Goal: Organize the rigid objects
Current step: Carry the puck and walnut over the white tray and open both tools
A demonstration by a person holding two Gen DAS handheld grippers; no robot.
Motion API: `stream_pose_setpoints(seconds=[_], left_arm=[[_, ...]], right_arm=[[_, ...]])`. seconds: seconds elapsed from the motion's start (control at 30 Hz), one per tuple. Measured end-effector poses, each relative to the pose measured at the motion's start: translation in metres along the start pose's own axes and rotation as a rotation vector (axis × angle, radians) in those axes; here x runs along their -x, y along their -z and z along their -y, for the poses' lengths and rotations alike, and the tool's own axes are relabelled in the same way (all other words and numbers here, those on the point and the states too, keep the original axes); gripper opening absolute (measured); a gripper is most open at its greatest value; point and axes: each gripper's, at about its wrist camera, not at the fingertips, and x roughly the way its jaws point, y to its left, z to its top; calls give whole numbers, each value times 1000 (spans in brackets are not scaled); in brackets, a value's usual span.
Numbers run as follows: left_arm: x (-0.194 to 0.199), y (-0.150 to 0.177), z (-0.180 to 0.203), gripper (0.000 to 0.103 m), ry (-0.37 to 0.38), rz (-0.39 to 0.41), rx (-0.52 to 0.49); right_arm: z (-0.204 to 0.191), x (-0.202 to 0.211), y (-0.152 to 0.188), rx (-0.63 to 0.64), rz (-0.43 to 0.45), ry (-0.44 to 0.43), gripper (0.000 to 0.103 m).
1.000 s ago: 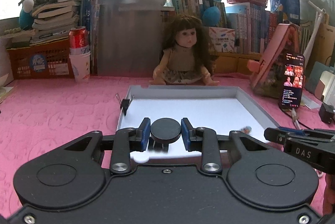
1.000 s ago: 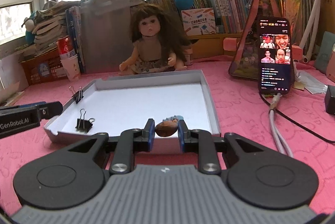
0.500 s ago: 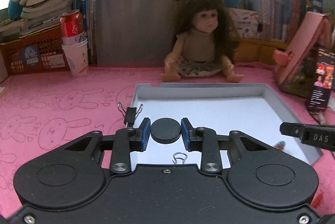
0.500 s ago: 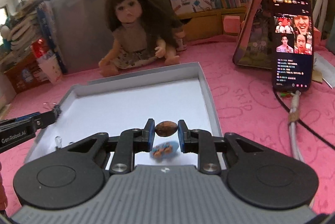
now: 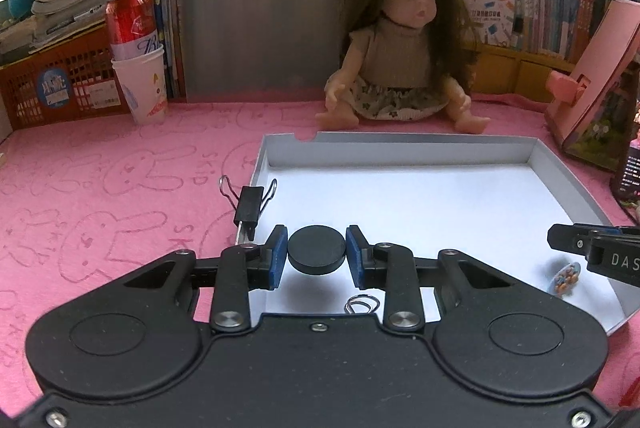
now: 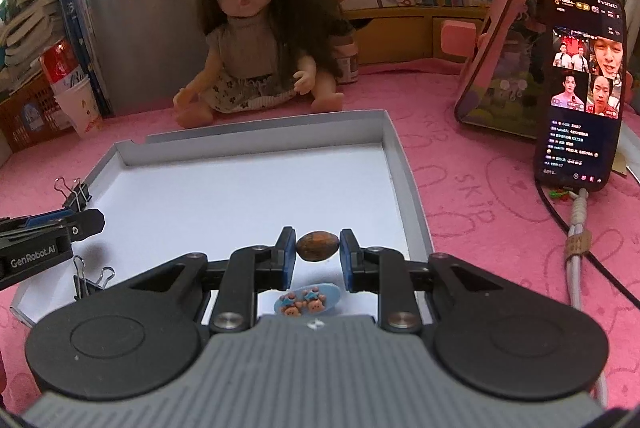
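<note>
Left gripper [image 5: 316, 257] clamps a flat black round disc [image 5: 316, 253] — right gripper [image 6: 318, 252] clamps a brown oval nut [image 6: 317, 245] — both above the shallow white cardboard tray [image 6: 404, 180].

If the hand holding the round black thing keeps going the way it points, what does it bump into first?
Most likely the white floor of the tray. The left gripper, shut on the black disc, tilts down over it, with nothing lying ahead. Depth is hard to judge, though.

Left wrist: I look down-forward, close over the tray's [image 5: 536, 152] left edge
Right wrist: near its right edge
Shared: tray, doll [image 6: 256, 44]
</note>
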Motion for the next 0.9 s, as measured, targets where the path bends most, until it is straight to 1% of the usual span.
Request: stream_pose_setpoints(seconds=[0.6, 0.9], left_arm=[[-12, 4, 3, 30, -1, -31, -9], [-17, 8, 3, 30, -3, -44, -9]], right_arm=[[-2, -11, 1, 9, -41, 15, 28], [-2, -12, 1, 17, -39, 21, 28]])
